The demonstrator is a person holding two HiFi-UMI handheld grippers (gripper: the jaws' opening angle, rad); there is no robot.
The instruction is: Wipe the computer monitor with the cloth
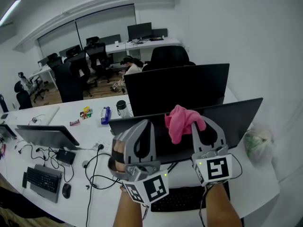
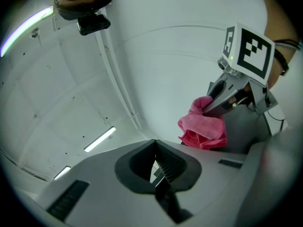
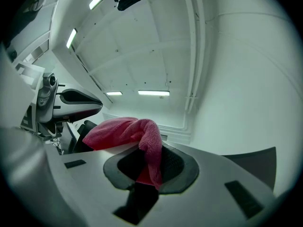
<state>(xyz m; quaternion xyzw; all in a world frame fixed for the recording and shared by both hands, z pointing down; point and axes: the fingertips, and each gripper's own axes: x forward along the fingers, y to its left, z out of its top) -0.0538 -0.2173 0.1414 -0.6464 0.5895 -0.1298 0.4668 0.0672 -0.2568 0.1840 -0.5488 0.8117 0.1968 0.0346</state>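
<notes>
The right gripper (image 3: 150,162) is clamping a fluffy pink cloth (image 3: 120,129) by the flat black monitor (image 1: 236,116), while the left gripper (image 2: 159,170) is showing, in its own view only, ribbed jaws together and empty.

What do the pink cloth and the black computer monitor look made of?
The pink cloth looks like soft microfibre-type fabric: fuzzy nap, limp folds. The black computer monitor shows a dull, matte dark face, probably plastic-framed, though that is uncertain.

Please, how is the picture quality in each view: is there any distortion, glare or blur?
Head view: evenly lit and sharp, though the far cornice bows. Left gripper view: strong fisheye, dark corners, a soft blur at the lower right. Right gripper view: the same fisheye; ceiling lamps blown out, cloth crisp.
</notes>
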